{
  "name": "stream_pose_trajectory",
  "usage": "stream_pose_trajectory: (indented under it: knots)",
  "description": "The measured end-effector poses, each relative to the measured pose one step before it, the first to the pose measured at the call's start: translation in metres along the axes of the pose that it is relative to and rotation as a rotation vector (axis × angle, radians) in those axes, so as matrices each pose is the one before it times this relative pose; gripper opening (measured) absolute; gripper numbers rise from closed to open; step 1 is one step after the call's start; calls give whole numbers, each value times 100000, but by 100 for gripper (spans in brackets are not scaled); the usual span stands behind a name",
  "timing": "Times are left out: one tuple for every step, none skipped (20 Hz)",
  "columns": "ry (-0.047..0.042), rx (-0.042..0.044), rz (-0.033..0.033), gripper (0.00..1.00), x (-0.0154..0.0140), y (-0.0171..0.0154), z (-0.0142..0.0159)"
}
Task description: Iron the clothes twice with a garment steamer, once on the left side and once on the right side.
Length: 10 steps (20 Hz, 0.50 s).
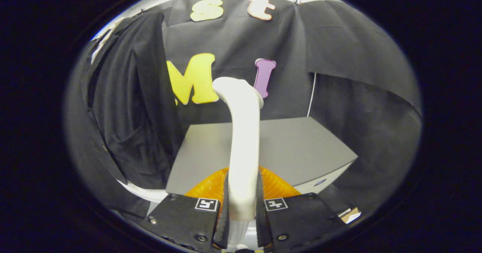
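The claw (243, 211) is pinching the garment steamer (244, 147) by its white handle, one black finger pressed against each side, so the steamer stands up between the fingers with its curved head topmost. An orange base part (275, 187) of the steamer shows just behind the fingers. The black clothes (128, 113) hang to the left of the steamer, well apart from its head, beside a grey surface (301, 147) that lies beyond the steamer. The step in hand looks like carrying the head across to the garment. To do it well, the grip should hold firm so the handle does not twist, the head should be turned to face the fabric, then meet it high on one side and travel straight down
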<state>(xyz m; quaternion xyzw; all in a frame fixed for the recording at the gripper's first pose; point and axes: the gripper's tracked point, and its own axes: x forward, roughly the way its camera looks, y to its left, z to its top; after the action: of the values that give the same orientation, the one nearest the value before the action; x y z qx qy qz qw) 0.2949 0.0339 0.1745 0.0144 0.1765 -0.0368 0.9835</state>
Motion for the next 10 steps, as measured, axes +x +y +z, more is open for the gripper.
stream_pose_trajectory:
  knots:
    - [-3110,-659,-558,31,-1989,380,326]
    - [-3030,-788,-533,31,-1244,686,697]
    - [-3144,-705,-587,31,-1080,726,581]
    - [-3386,-616,-781,31,-970,643,609]
    - [-3722,-451,-1048,31,-964,628,615]
    - [-3802,-731,-1476,31,-955,655,560]
    - [-3827,-529,-1227,31,-905,410,895]
    - [-3782,-387,-1043,31,-907,819,997]
    - [-3079,-861,-1200,31,-777,728,569]
    - [-2675,-729,-1366,31,-839,576,471]
